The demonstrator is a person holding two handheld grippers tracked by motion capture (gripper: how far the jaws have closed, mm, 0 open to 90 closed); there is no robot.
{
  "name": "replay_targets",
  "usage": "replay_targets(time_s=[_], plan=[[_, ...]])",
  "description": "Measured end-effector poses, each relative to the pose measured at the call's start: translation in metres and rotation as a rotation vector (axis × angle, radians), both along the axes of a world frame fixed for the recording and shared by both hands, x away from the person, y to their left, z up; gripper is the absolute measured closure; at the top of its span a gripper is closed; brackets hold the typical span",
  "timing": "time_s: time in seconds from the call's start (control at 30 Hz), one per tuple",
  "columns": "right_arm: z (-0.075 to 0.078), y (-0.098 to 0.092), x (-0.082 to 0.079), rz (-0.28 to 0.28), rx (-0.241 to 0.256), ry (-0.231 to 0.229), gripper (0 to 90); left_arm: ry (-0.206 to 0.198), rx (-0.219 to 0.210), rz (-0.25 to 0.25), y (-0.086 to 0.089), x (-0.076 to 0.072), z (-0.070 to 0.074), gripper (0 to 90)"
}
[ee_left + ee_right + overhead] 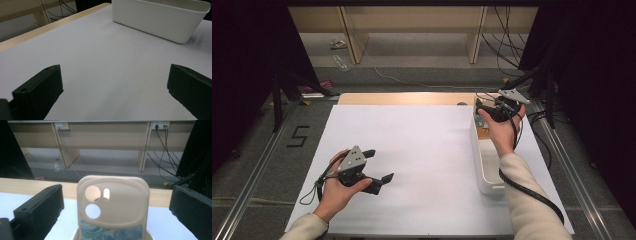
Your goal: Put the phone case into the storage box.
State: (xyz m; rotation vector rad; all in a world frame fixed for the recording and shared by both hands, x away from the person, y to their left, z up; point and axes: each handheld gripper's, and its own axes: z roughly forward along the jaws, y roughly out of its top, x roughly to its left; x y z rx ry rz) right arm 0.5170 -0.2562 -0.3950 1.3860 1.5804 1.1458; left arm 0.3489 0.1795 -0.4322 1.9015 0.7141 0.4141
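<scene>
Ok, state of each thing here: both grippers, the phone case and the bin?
Left gripper: open, holds nothing, over the bare table.
Right gripper: open, jaws apart either side of the phone case, not touching it.
Phone case: upright in the bin, camera cutouts at the top.
Bin: upright on the table, open-topped.
</scene>
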Motion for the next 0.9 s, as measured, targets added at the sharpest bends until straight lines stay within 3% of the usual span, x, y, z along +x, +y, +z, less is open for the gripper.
replay_targets(time_s=[0.9], plan=[[0.006, 0.0, -0.026, 0.085, -0.02, 0.024, 1.8, 0.001, 0.002, 0.002, 0.0, 0.0, 0.0, 0.0]])
